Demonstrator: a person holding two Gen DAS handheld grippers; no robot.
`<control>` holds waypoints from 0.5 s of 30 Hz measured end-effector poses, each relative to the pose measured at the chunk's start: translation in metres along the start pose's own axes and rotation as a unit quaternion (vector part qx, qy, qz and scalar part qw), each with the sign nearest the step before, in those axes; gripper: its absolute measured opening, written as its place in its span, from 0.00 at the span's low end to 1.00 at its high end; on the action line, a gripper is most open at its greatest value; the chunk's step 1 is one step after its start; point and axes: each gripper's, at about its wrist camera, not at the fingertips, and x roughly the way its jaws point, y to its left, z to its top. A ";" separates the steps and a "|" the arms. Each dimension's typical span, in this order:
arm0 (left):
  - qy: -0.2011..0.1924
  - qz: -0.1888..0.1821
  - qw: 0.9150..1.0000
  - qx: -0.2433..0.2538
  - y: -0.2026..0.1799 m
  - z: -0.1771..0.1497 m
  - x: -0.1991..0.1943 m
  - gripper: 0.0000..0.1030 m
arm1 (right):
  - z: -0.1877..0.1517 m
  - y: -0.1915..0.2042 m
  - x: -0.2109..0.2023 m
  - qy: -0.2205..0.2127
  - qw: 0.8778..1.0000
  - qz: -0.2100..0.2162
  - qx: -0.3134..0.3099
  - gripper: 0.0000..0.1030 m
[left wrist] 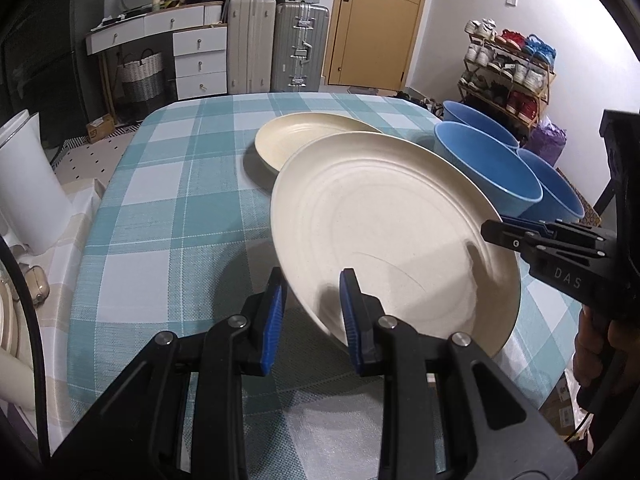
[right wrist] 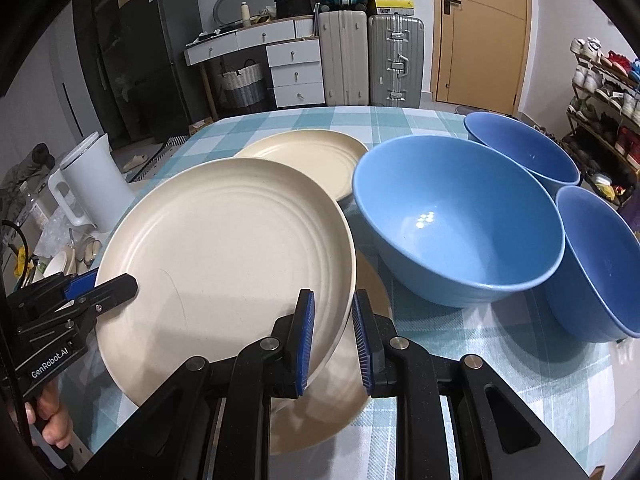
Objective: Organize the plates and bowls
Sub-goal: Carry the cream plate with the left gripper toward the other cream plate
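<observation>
A cream plate (left wrist: pixel 384 232) (right wrist: pixel 224 248) is lifted and tilted above the checked table (left wrist: pixel 168 184). My left gripper (left wrist: pixel 312 312) straddles its near rim, jaws apart around the edge. My right gripper (right wrist: pixel 332 336) straddles the plate's opposite rim and shows in the left wrist view (left wrist: pixel 496 232); my left gripper shows in the right wrist view (right wrist: pixel 116 284). Another cream plate (right wrist: pixel 344 380) lies under it on the table. A further cream plate (left wrist: pixel 304 136) (right wrist: pixel 312 156) lies behind. Three blue bowls (right wrist: pixel 456 220) (right wrist: pixel 524 148) (right wrist: pixel 600 264) stand to the right.
A white kettle (right wrist: pixel 92 184) (left wrist: pixel 24 184) stands off the table's left side. Drawers, suitcases (left wrist: pixel 300 48) and a door are behind the table; a shoe rack (left wrist: pixel 508 68) is at the right. The table's left half (left wrist: pixel 160 208) has open cloth.
</observation>
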 end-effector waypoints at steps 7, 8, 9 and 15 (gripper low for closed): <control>0.009 0.002 1.000 0.013 -0.007 -0.004 0.006 0.22 | -0.004 -0.003 0.000 0.004 1.000 -0.007 0.003 0.20; 0.010 0.002 1.000 0.015 -0.009 -0.005 0.007 0.22 | -0.005 -0.003 0.000 0.006 1.000 -0.009 0.002 0.20; 0.011 0.003 1.000 0.017 -0.009 -0.006 0.007 0.22 | -0.005 -0.003 0.000 0.006 1.000 -0.011 0.001 0.20; 0.020 0.005 0.999 0.027 -0.014 -0.009 0.014 0.22 | -0.010 -0.006 0.000 0.009 1.000 -0.016 0.002 0.20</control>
